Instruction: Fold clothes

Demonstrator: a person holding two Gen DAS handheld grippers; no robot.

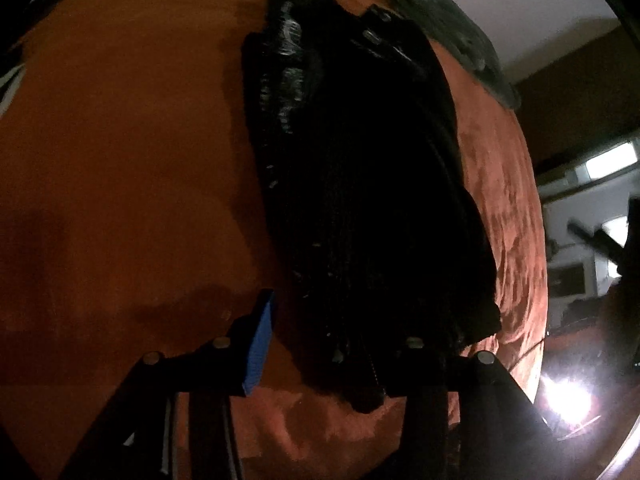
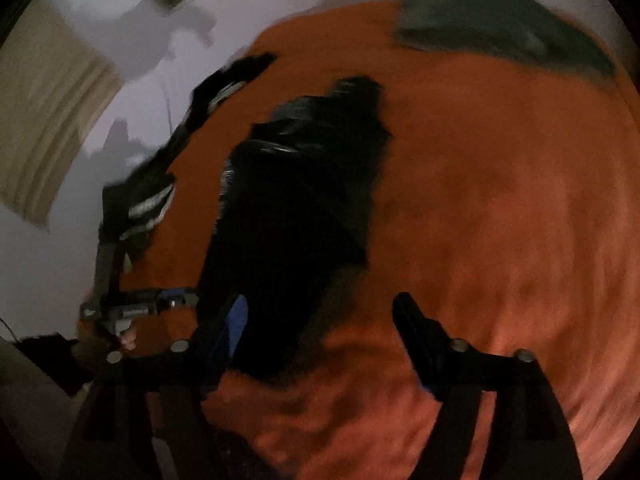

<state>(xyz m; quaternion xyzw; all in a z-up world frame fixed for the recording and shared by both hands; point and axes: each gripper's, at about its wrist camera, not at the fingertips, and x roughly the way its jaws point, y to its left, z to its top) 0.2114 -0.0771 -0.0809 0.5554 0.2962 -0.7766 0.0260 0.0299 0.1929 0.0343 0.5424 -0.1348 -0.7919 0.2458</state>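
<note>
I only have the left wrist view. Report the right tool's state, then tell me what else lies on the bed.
Observer: The right tool is open above the near end of the black garment and grips nothing.
Operator: Now name any clothes past my picture's left edge.
Observer: A black-and-white striped garment lies along the left edge of the orange blanket.
Operator: Say what stands behind it.
Observer: A pale wall, and further left a beige curtain.
</note>
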